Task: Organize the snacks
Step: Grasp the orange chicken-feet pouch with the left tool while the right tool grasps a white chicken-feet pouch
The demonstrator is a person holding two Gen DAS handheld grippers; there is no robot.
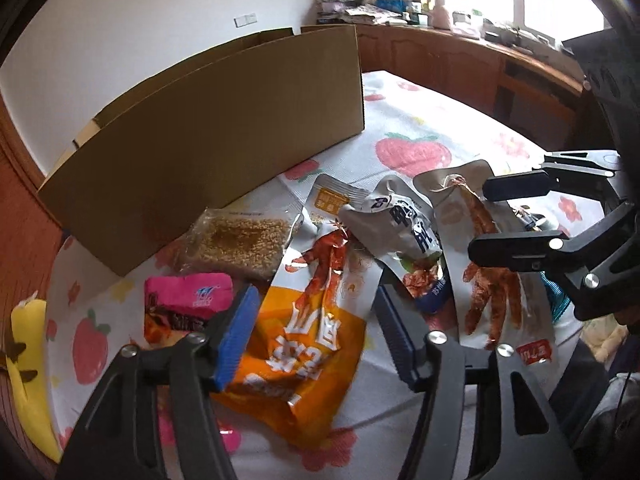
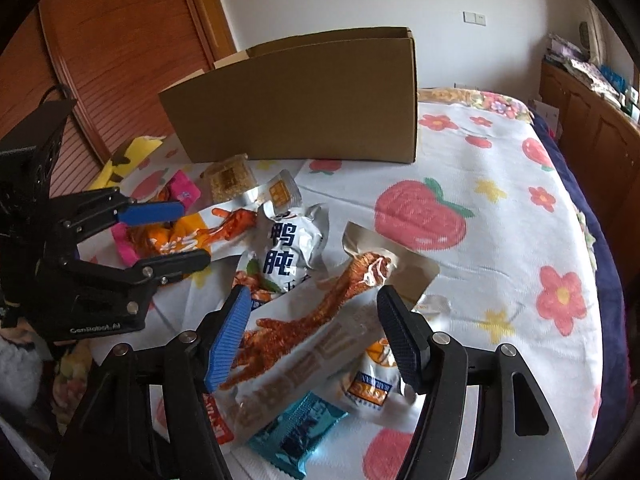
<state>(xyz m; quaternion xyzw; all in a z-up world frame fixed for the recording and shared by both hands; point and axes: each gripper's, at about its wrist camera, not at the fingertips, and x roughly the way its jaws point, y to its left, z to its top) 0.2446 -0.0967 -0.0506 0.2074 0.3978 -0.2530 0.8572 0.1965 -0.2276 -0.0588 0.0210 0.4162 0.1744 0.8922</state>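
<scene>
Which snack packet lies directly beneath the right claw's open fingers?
The silver chicken-foot packet, not the crumpled white packet beyond it or the teal wrapper below.

Cardboard box (image 2: pixel 304 96): matt brown corrugated paper, smooth faces. Bed sheet (image 2: pixel 500 168): soft matt cloth with a fine ribbed weave, printed with strawberries and flowers. Orange chicken-feet pouch (image 1: pixel 304 344): glossy crinkled plastic film. Silver-white pouch (image 2: pixel 294 240): shiny creased foil. Rice cake bar (image 1: pixel 240 242): clear glossy wrap over a rough grainy block. Teal packet (image 2: pixel 298 436): glossy film, serrated edge. Left hand-held gripper (image 1: pixel 316 336): matt black plastic, ribbed blue rubbery pads, bright metal screws. Wardrobe door (image 2: pixel 120 60): slatted wood with a satin sheen.
</scene>
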